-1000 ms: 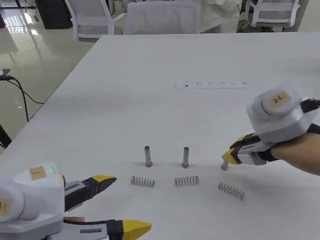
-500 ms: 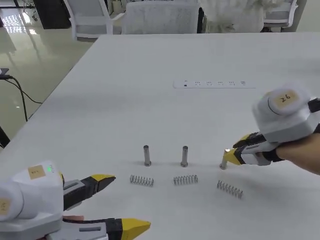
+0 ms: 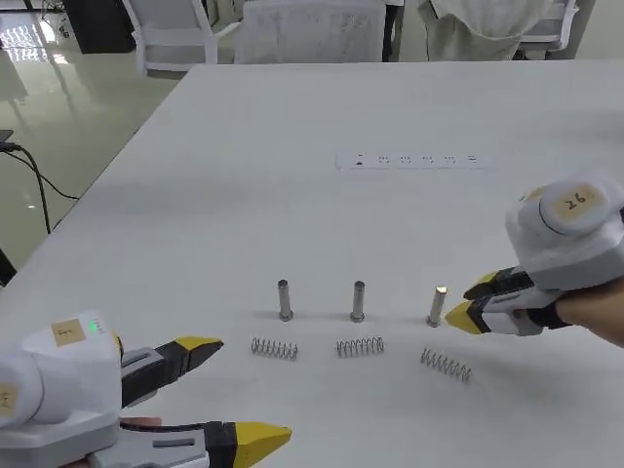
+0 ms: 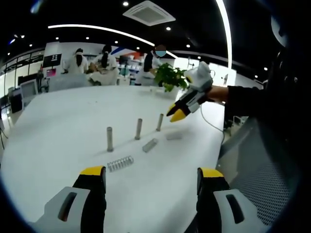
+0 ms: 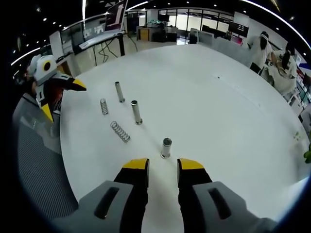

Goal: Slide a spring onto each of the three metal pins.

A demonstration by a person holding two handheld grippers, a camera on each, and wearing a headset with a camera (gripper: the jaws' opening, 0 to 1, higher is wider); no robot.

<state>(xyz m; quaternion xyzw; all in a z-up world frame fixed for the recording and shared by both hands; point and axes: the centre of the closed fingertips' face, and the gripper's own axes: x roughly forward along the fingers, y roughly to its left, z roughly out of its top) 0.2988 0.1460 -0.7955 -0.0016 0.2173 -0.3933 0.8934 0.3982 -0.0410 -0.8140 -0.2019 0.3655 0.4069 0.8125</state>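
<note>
- Three pins (image 3: 358, 300) stand on the table (image 3: 292, 195), a spring (image 3: 360, 346) lying at 6 o'clock of each
- Right claw (image 3: 466, 300), slightly parted, empty, at 3 o'clock of the rightmost pin (image 3: 437, 305)
- Left claw (image 3: 239, 390) spread wide, empty

In the head view the left claw (image 3: 253, 388) is cut by the bottom edge, most of its body out of frame, and the arm (image 3: 600, 317) behind the right claw (image 3: 458, 302) runs off the right edge. In the left gripper view the farthest spring (image 4: 173, 136) is a faint blur on the bench (image 4: 58, 121); its coils cannot be made out.
</note>
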